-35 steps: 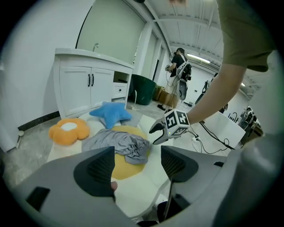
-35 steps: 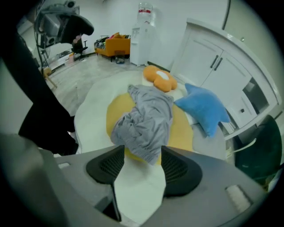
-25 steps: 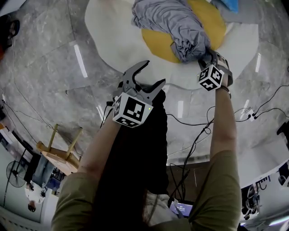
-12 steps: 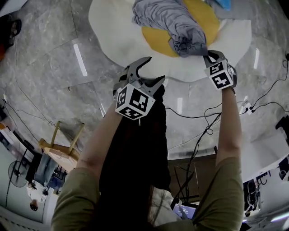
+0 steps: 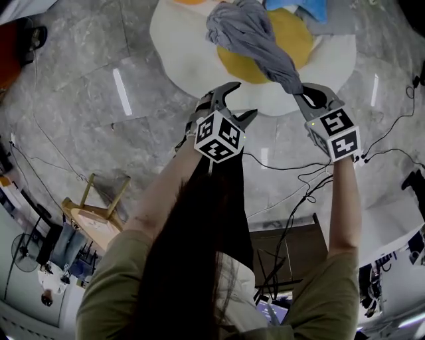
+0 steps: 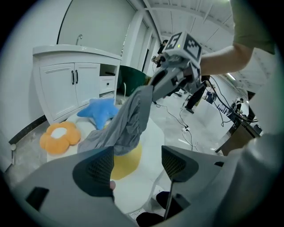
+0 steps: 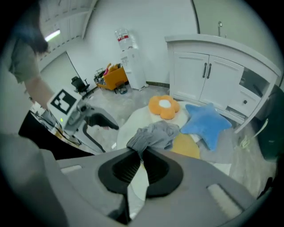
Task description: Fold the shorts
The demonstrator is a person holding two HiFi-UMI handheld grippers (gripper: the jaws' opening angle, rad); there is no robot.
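Up went the right tongs (image 5: pixel 301 93), just closed tight on the grey shorts (image 5: pixel 249 33); the left tongs (image 5: pixel 244 99) hang wide apart.

The top edge of the frame is cutting off the orange cushion (image 5: pixel 191 1) and the blue star cushion (image 5: pixel 311 8), and the right gripper (image 5: pixel 304 93) is hiding the corner of the shorts (image 5: pixel 255 40).

Shorts (image 5: pixel 255 40) were grey; rug (image 5: pixel 179 60) white, yellow centre; star cushion (image 7: pixel 206 122) blue; flower cushion (image 7: pixel 163 106) orange, white middle; floor (image 5: pixel 80 99) grey marbled.
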